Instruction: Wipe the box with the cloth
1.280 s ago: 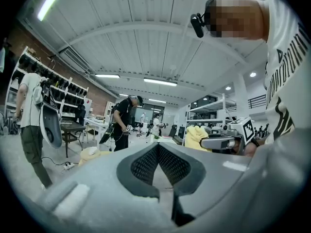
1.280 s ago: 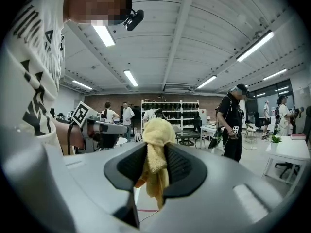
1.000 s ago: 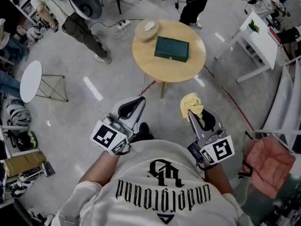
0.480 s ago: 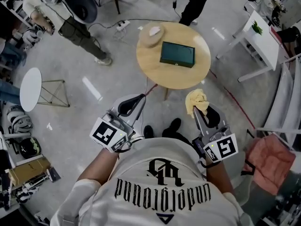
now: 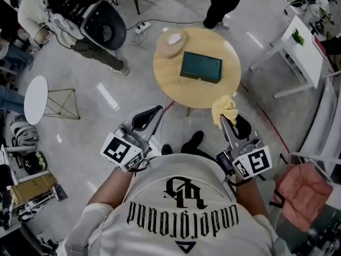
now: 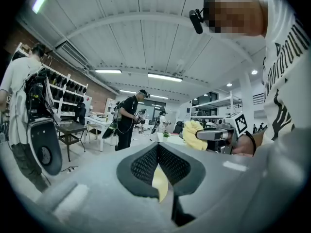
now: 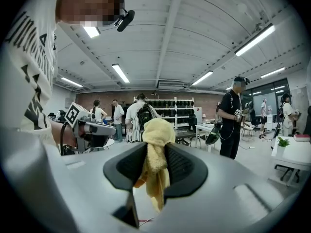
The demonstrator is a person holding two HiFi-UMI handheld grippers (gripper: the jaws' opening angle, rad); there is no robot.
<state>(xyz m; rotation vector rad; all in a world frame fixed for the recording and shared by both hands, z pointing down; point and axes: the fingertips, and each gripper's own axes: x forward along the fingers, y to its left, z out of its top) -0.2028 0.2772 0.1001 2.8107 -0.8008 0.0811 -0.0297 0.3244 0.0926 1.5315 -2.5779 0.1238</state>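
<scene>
Pinching the yellow cloth (image 5: 224, 107) between its jaws, the right hand-held gripper (image 5: 224, 121) is hovering just short of the round counter (image 5: 173, 81), where the green box (image 5: 201, 67) is lying flat. The left hand-held gripper (image 5: 157, 111) is pressed together, empty. With only a small bunch clamped, firm rubbing is likely risking a lost cloth or a sliding box.

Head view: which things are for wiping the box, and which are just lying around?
For the job: box, cloth in the right gripper, round table.
Lying about: white stool, pink seat, white desk.
</scene>
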